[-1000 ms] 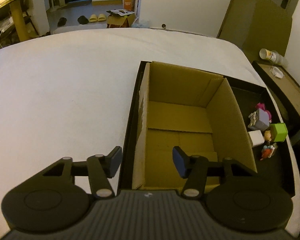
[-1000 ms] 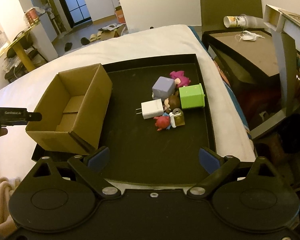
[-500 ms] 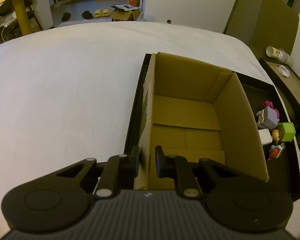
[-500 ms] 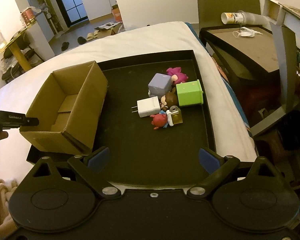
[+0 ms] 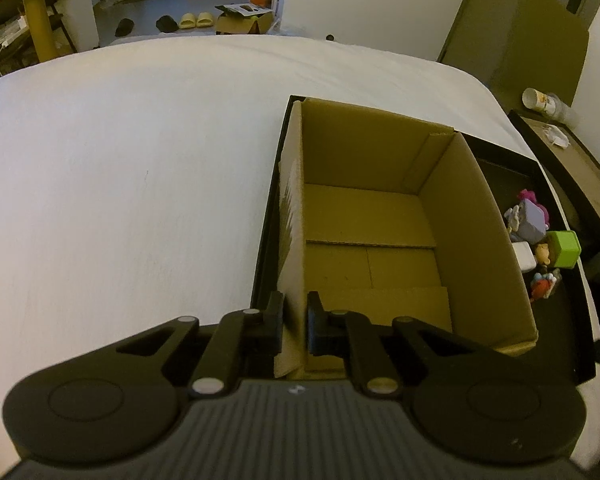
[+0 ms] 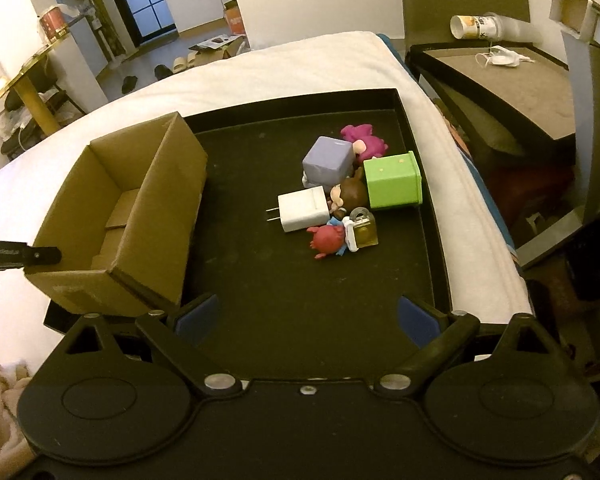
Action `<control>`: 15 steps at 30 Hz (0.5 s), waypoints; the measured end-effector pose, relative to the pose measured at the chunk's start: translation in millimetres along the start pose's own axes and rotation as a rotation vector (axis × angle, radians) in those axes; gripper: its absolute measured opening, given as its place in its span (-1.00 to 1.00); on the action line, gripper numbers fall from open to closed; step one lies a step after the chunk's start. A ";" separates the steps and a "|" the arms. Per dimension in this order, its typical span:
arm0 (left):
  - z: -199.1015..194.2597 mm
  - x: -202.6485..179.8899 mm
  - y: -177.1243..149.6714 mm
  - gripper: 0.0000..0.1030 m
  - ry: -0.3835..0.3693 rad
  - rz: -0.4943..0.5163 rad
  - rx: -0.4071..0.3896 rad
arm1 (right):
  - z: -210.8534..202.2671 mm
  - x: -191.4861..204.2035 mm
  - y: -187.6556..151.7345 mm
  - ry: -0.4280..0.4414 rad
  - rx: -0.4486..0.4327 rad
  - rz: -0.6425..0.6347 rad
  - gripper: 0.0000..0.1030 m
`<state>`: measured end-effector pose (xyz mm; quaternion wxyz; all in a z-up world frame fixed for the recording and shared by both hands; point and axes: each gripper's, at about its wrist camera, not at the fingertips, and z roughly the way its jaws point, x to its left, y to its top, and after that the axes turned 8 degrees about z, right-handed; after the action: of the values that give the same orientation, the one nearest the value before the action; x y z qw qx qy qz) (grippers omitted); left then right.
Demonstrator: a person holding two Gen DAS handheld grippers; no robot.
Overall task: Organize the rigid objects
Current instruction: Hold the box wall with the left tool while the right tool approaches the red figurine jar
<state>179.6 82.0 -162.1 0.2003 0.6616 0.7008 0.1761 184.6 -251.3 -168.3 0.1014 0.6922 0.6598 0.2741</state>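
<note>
An open, empty cardboard box [image 5: 380, 240] stands at the left end of a black tray [image 6: 300, 300] on a white bed. My left gripper [image 5: 294, 326] is shut on the box's near left wall; it shows at the left edge of the right wrist view [image 6: 20, 256], where the box [image 6: 132, 216] is also seen. My right gripper [image 6: 308, 318] is open and empty above the tray's near part. A pile of small things lies on the tray's right: a white charger [image 6: 306, 208], green cube [image 6: 392, 186], lilac cube [image 6: 328, 160], pink toy [image 6: 366, 140], red toy [image 6: 328, 240], small bottle [image 6: 362, 230].
The white bed [image 5: 120, 180] spreads to the left of the tray. A dark side table [image 6: 500, 88] with a tipped cup [image 6: 476, 26] and a mask stands to the right. A towel [image 6: 0, 400] lies at the near left.
My left gripper has closed from wide open onto the box's left wall. My right gripper has moved a little forward over the tray and stays open.
</note>
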 end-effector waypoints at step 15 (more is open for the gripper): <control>-10.0 5.2 -8.2 -0.80 0.006 0.010 0.019 | 14.9 -2.9 7.9 -0.021 -0.019 -0.025 0.83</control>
<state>167.2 86.9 -157.9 0.1908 0.6663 0.7000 0.1724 199.1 -251.6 -177.4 0.1182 0.6858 0.6648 0.2717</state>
